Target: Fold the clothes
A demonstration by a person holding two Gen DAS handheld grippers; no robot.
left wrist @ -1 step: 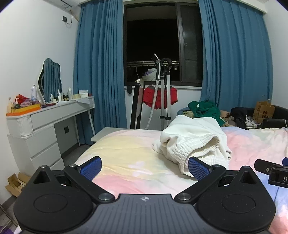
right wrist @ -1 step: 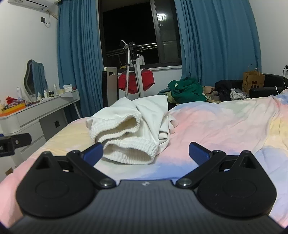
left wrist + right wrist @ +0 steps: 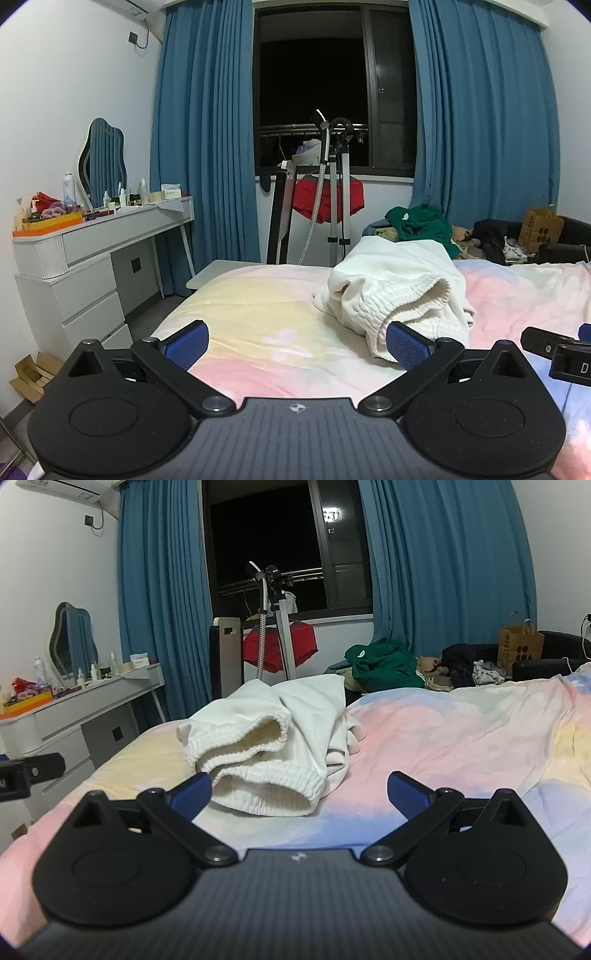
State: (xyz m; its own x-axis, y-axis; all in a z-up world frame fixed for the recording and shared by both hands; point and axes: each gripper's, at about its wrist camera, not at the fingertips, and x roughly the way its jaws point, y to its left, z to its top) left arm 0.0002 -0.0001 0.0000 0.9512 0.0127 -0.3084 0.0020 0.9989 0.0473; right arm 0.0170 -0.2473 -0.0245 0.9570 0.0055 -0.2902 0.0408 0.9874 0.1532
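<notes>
A crumpled white garment (image 3: 399,291) with a ribbed elastic band lies in a heap on the pastel bed cover (image 3: 258,317); it also shows in the right wrist view (image 3: 273,746). My left gripper (image 3: 297,341) is open and empty, low over the bed, its right pad close to the garment's near edge. My right gripper (image 3: 301,794) is open and empty, just in front of the garment's ribbed band. The right gripper's tip shows at the right edge of the left wrist view (image 3: 554,347).
A white dresser (image 3: 92,258) with bottles and a mirror stands at the left. A garment steamer stand (image 3: 336,192) with a red cloth is by the window. A pile of clothes (image 3: 388,664) and a paper bag (image 3: 521,646) sit beyond the bed.
</notes>
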